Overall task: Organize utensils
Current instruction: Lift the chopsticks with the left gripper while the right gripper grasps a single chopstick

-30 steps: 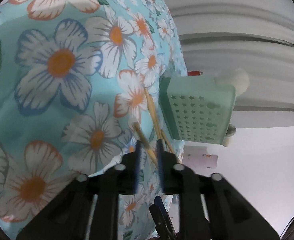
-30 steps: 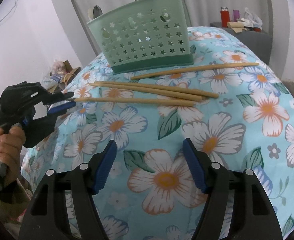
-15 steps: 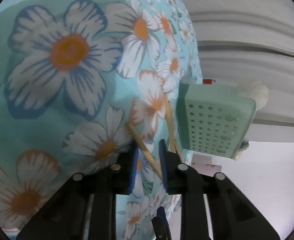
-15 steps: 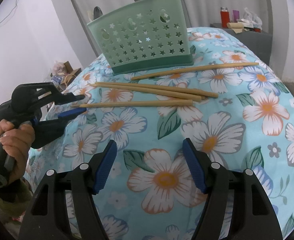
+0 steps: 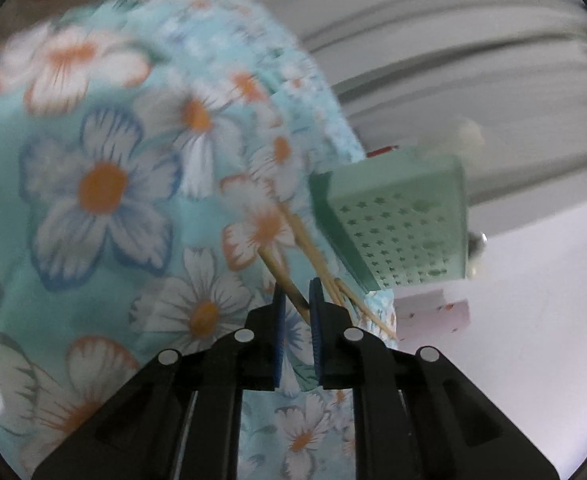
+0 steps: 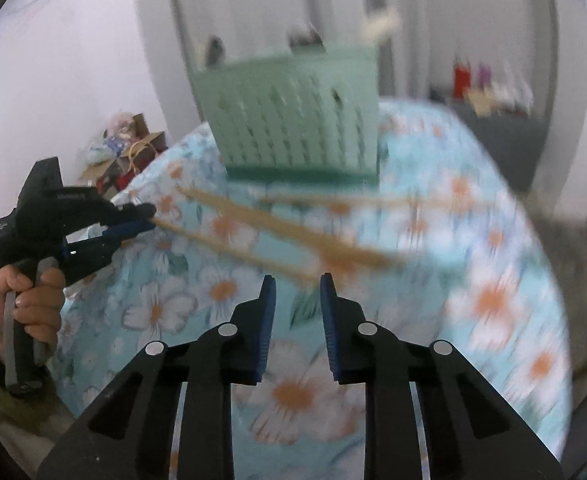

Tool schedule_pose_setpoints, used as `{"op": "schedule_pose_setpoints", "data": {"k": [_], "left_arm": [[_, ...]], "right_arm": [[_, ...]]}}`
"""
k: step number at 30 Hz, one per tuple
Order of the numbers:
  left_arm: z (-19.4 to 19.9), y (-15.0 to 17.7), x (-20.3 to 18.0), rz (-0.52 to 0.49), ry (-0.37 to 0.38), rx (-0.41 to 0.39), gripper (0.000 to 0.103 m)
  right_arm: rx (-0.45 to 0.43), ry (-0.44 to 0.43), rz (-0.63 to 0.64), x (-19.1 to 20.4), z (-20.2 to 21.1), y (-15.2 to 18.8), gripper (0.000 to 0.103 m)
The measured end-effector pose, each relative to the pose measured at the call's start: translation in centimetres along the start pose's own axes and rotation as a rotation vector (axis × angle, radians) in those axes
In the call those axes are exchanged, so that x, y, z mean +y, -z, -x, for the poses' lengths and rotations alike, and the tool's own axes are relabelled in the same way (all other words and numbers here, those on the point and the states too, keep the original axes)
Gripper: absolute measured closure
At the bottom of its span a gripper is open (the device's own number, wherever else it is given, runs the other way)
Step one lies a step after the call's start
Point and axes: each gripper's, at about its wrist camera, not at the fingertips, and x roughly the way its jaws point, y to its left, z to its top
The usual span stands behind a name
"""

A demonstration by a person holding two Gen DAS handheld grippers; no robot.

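Observation:
A green perforated utensil holder stands at the far side of the flowered tablecloth; it also shows in the left wrist view. Several wooden chopsticks lie in front of it. My left gripper is shut on the end of one chopstick; it appears at the left of the right wrist view. My right gripper is narrowly open and empty, just short of the chopsticks. Both views are blurred.
Utensil handles stick out of the holder. Bags and clutter sit on the floor at the left. Bottles stand on a dark surface at the back right. The table edge drops off at the left.
My right gripper has moved forward toward the chopsticks and its jaws have narrowed from wide open. My left gripper keeps hold of the chopstick end and has tilted.

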Motion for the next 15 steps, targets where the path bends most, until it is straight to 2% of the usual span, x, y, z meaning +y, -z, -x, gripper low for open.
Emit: {"op": "schedule_pose_setpoints", "data": {"k": [7,11,15], "left_arm": [[0.8,0.6,-0.2,-0.132,0.015,-0.007,0.09],[0.9,0.8,0.6,-0.142,0.027,0.001,0.09],[0.9,0.9,1.1,-0.152,0.044,0.005,0.09]], "right_arm": [[-0.043,0.084,0.433,2.7,-2.0,-4.3,0.082],[0.013,0.079,0.648,4.1,-5.0,-5.3,0.082],[0.095,0.059,0.803,4.6,-8.2,-5.5,0.084]]}}
